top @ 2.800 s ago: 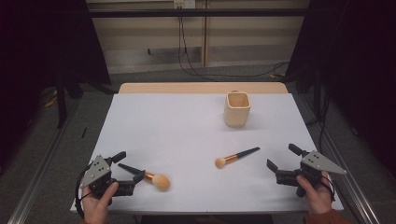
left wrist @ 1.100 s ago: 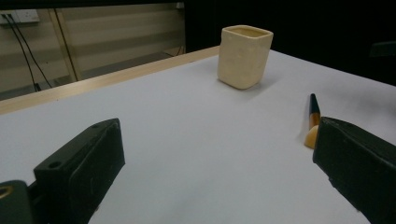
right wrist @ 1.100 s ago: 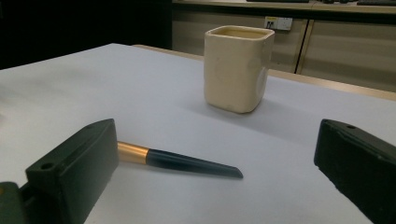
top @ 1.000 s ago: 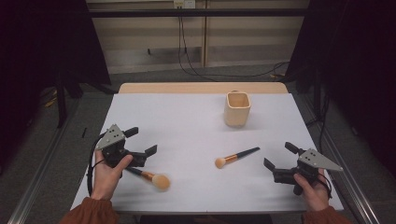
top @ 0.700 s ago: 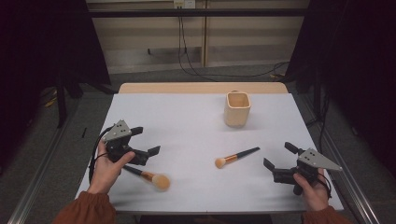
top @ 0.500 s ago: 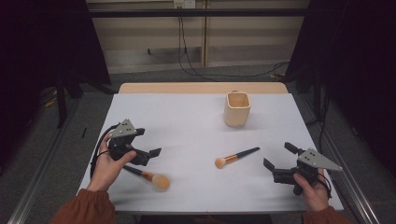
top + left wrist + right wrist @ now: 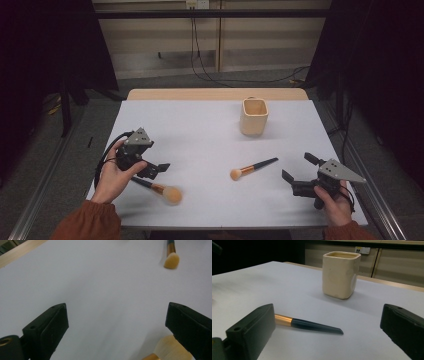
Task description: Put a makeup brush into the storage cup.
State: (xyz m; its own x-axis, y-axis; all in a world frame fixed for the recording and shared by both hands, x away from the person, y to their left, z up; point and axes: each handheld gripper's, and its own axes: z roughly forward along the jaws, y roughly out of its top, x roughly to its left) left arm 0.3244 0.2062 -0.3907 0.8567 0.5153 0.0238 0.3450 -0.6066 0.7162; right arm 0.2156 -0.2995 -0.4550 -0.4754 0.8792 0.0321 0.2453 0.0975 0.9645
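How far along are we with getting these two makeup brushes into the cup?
Nothing is finished: the cup has no brush in it, and both brushes lie flat on the white table. In hand: the left gripper, jaws open, sits right by the near brush. The right gripper is open, holding nothing, facing the middle brush. Left: grasping each brush and placing it in the cup.

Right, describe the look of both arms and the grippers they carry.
Both forearms wear rust-orange sleeves. The left gripper is black with a grey three-cornered plate on top and a black cable looping behind the hand. The right gripper matches it: black blocky jaws, grey three-cornered plate.
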